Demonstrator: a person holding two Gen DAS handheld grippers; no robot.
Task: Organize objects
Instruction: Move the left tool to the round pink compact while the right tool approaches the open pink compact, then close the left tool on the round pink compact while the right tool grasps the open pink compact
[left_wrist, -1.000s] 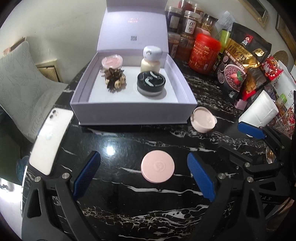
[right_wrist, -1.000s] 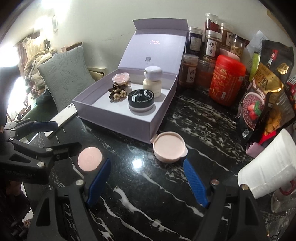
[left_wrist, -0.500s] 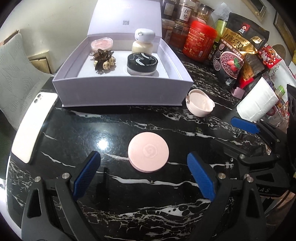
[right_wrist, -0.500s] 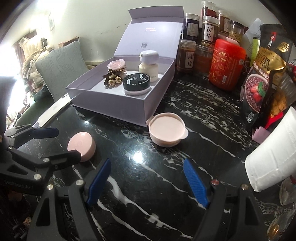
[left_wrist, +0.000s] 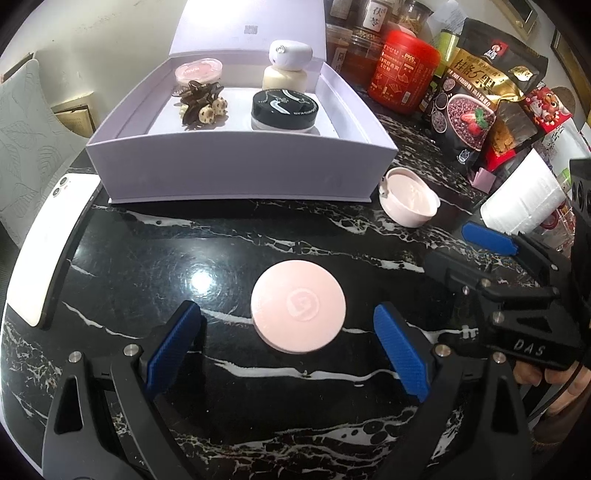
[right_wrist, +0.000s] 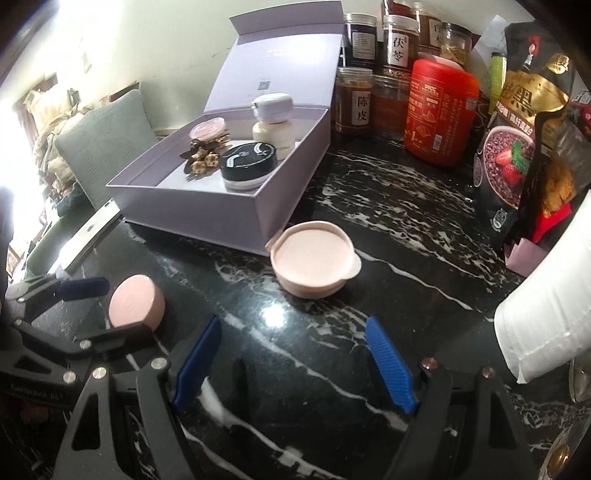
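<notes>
A round pink lid (left_wrist: 298, 311) lies flat on the black marble table (left_wrist: 147, 266). My left gripper (left_wrist: 286, 321) is open, its blue pads on either side of the lid's near half without touching it. An open pink jar (right_wrist: 314, 264) stands beside the corner of the lavender box (right_wrist: 192, 214). My right gripper (right_wrist: 293, 328) is open and empty just short of that jar. The box (left_wrist: 240, 173) holds a black-lidded jar (left_wrist: 284, 107), a white bottle (left_wrist: 286, 66), a small pink tub (left_wrist: 199, 70) and a brown hair clip (left_wrist: 201, 103).
A white phone (left_wrist: 48, 243) lies at the table's left edge. Behind and to the right stand a red canister (left_wrist: 404, 70), several labelled jars (right_wrist: 358, 99), snack bags (left_wrist: 476, 110) and a white paper roll (left_wrist: 524, 199). A grey cushion (right_wrist: 99, 147) sits beyond the table.
Both grippers have sunk toward the table. The pink lid now sits between the left fingertips, and the open jar is closer in front of the right gripper. Neither jaw width changed.
</notes>
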